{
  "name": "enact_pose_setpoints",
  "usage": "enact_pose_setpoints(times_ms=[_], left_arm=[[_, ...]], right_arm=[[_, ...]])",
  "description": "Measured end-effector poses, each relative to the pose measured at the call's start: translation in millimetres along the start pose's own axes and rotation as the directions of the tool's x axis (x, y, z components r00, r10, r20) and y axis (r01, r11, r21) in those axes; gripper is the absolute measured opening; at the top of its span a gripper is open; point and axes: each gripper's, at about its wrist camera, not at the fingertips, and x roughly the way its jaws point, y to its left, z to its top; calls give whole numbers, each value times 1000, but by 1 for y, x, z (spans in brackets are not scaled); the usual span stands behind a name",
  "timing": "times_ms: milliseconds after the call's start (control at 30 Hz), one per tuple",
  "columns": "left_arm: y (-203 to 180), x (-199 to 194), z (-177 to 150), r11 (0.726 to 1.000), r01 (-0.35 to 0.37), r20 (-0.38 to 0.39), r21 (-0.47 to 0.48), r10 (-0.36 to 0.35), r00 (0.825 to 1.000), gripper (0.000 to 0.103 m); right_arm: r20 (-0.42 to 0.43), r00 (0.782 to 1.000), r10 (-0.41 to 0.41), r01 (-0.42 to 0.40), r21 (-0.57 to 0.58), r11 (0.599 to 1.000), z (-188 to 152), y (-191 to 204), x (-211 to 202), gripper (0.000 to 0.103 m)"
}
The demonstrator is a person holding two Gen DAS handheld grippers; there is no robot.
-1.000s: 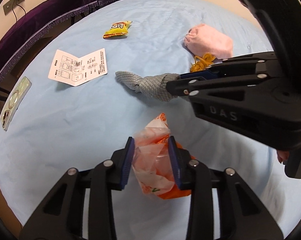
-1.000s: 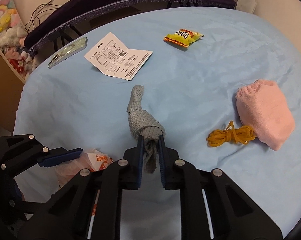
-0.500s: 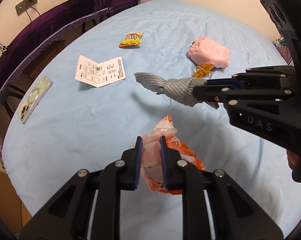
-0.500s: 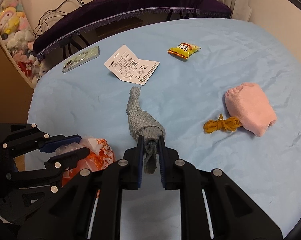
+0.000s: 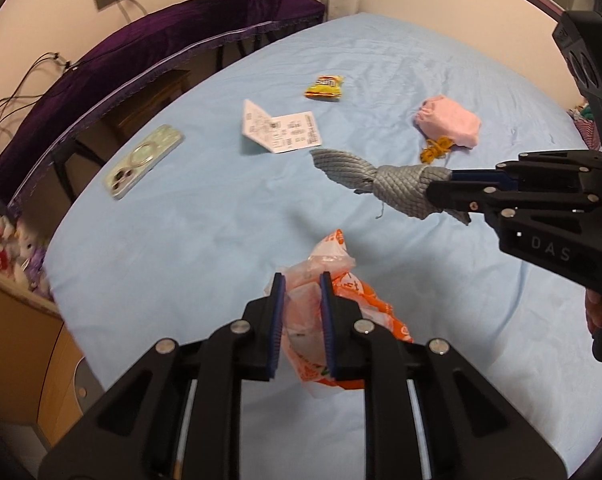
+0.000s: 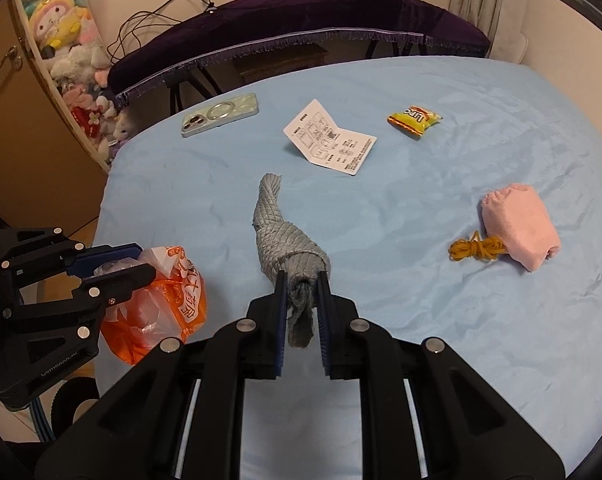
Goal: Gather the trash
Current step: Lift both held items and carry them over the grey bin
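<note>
My left gripper point(image 5: 301, 280) is shut on a crumpled orange and clear plastic bag point(image 5: 329, 280), which hangs lifted above the blue bed; the same bag point(image 6: 165, 292) shows at lower left of the right wrist view. My right gripper point(image 6: 301, 280) is shut on a knotted grey sock point(image 6: 285, 240), raised off the sheet and sticking out forward. From the left wrist view that sock point(image 5: 381, 184) juts leftward out of the right gripper point(image 5: 441, 188). A yellow snack packet point(image 6: 413, 119) and a folded paper leaflet point(image 6: 329, 144) lie farther back on the bed.
A phone point(image 6: 221, 114) lies near the bed's far left edge. A pink rolled cloth point(image 6: 519, 226) and a yellow rubber-band bundle point(image 6: 477, 248) sit to the right. A purple draped bench point(image 6: 301, 12) runs behind the bed, with plush toys point(image 6: 77, 64) at left.
The left jaws closed on the plastic bag and lifted it off the sheet. Both grippers rose and pulled back, so the bed items look smaller; the sock came up with the right gripper.
</note>
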Motion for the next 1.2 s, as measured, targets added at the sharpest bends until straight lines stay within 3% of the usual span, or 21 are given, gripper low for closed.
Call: enact_pose_setpoints(times_ms=[333, 667, 967, 1200], left_arm=[[87, -33, -45, 986, -65, -13, -153, 64, 998, 18], [206, -65, -95, 943, -163, -49, -289, 156, 987, 18], [327, -90, -158, 853, -309, -126, -422, 282, 951, 18], [392, -81, -207, 795, -357, -183, -490, 307, 934, 18]], right_arm=[[-17, 998, 62, -63, -91, 994, 21, 85, 13, 13], [-75, 983, 165, -176, -184, 967, 53, 215, 50, 13], [-168, 945, 279, -320, -310, 895, 69, 356, 100, 13], [-239, 928, 285, -360, -385, 850, 72, 446, 152, 13]])
